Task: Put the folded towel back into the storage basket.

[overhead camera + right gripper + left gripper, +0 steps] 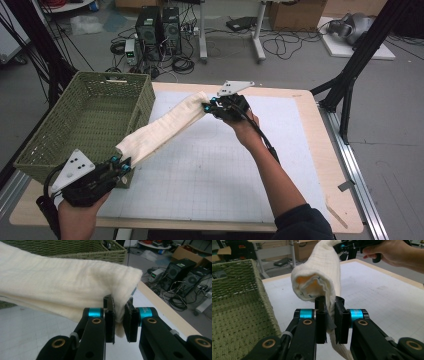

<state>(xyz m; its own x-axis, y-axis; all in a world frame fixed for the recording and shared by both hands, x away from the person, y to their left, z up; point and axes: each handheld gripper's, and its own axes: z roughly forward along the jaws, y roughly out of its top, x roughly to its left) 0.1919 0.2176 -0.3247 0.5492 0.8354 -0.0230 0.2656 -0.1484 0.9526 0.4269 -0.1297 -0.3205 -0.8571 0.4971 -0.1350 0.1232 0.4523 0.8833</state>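
Note:
A cream folded towel [162, 129] hangs stretched in the air over the white gridded mat [210, 170], running from near left to far middle. My left gripper [122, 164] is shut on its near end, beside the basket's front corner. In the left gripper view the towel [322, 272] rises from the closed jaws toward the other hand. My right gripper [207, 106] is shut on the far end; the right gripper view has that towel [62, 287] pinched at its corner between the jaws.
A green woven basket [57, 135] stands on the table's left side, its inside bare. The wooden table edge [330, 165] runs along the right. Computer towers [159, 27], cables and boxes lie on the floor beyond the table.

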